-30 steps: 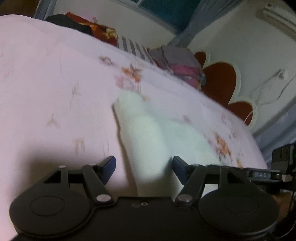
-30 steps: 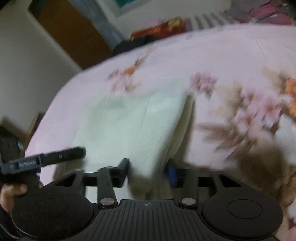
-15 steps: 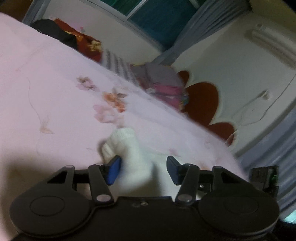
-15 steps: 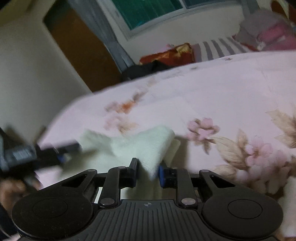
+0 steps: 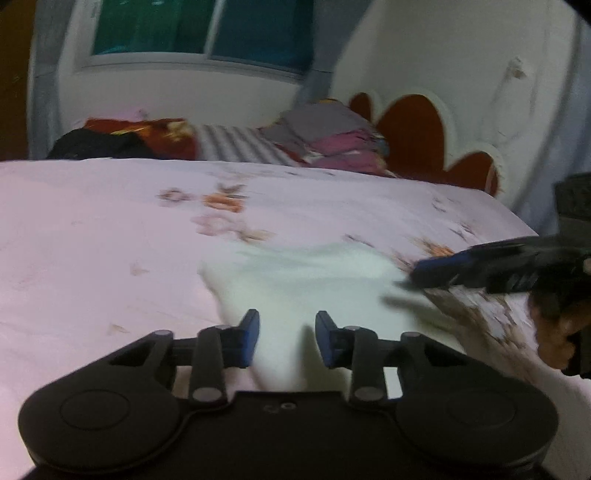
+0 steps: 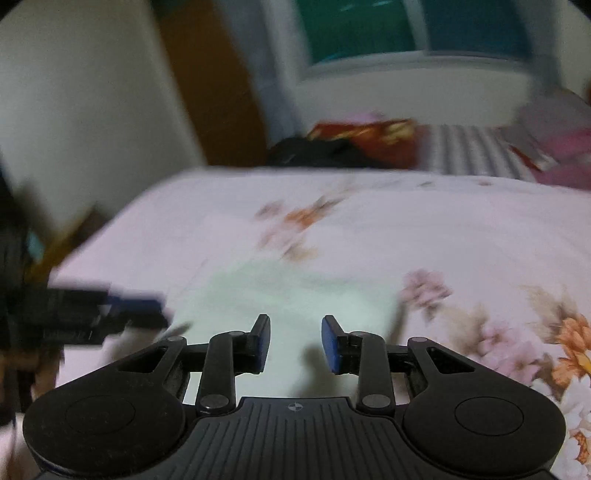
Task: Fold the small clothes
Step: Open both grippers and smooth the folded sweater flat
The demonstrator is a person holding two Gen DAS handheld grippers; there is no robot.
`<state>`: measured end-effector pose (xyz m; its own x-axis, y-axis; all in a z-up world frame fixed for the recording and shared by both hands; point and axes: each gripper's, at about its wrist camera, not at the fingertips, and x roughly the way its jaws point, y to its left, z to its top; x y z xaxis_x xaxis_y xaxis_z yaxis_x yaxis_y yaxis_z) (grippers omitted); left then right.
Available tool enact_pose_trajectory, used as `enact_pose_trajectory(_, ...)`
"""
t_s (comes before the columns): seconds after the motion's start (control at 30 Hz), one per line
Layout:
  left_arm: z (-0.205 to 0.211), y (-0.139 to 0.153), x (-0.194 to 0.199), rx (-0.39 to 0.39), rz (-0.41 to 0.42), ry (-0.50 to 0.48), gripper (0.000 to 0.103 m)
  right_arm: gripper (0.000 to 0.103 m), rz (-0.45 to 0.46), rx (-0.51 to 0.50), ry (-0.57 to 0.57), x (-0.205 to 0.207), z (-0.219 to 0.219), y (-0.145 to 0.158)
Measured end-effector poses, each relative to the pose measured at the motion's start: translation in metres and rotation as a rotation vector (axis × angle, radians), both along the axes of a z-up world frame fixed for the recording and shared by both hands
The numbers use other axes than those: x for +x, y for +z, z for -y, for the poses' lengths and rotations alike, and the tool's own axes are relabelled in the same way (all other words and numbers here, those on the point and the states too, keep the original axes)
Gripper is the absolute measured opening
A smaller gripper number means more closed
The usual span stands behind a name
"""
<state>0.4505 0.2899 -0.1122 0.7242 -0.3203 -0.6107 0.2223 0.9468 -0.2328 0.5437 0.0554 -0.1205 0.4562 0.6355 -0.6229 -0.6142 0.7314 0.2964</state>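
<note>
A small white knitted garment lies flat on the pink floral bedspread, close in front of both grippers. My left gripper is open with the garment's near edge showing between its blue pads. My right gripper is open over the same garment, holding nothing. The right gripper also shows at the right of the left wrist view, and the left gripper at the left of the right wrist view. Both views are blurred.
Piled clothes and bedding lie along the far edge of the bed under a window. A red-and-white headboard stands at the right. A wall and a brown door stand left of the bed.
Both grippers had closed on the garment and lifted its near part. Now both have opened and the garment lies folded flat on the bedspread. Both cameras have tilted up and level.
</note>
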Motion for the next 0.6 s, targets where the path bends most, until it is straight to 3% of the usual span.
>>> enact_pose_trajectory(0.13, 0.018, -0.028, 0.006, -0.056, -0.107, -0.020, 0.020, 0.028, 0.027, -0.260, 0.020, -0.013, -0.023, -0.032)
enact_pose_trajectory(0.23, 0.021, -0.038, 0.012, -0.108, -0.127, -0.001, 0.019, 0.028, 0.007, -0.243, -0.027, -0.012, -0.016, -0.043)
enact_pose_trajectory(0.33, 0.026, -0.034, 0.005, -0.105, -0.124, 0.015, 0.019, 0.028, 0.066, -0.308, -0.033, -0.022, -0.028, -0.041)
enact_pose_trajectory(0.47, 0.028, -0.018, -0.030, -0.107, -0.087, 0.044, 0.019, 0.028, 0.071, -0.223, -0.101, -0.046, -0.020, -0.019)
enact_pose_trajectory(0.53, 0.031, -0.017, -0.050, -0.085, -0.086, 0.055, 0.019, 0.028, 0.007, -0.183, -0.098, -0.065, -0.010, -0.015)
enact_pose_trajectory(0.6, 0.033, -0.017, -0.068, -0.074, -0.094, 0.066, 0.019, 0.028, 0.002, -0.176, -0.080, -0.093, -0.007, -0.012)
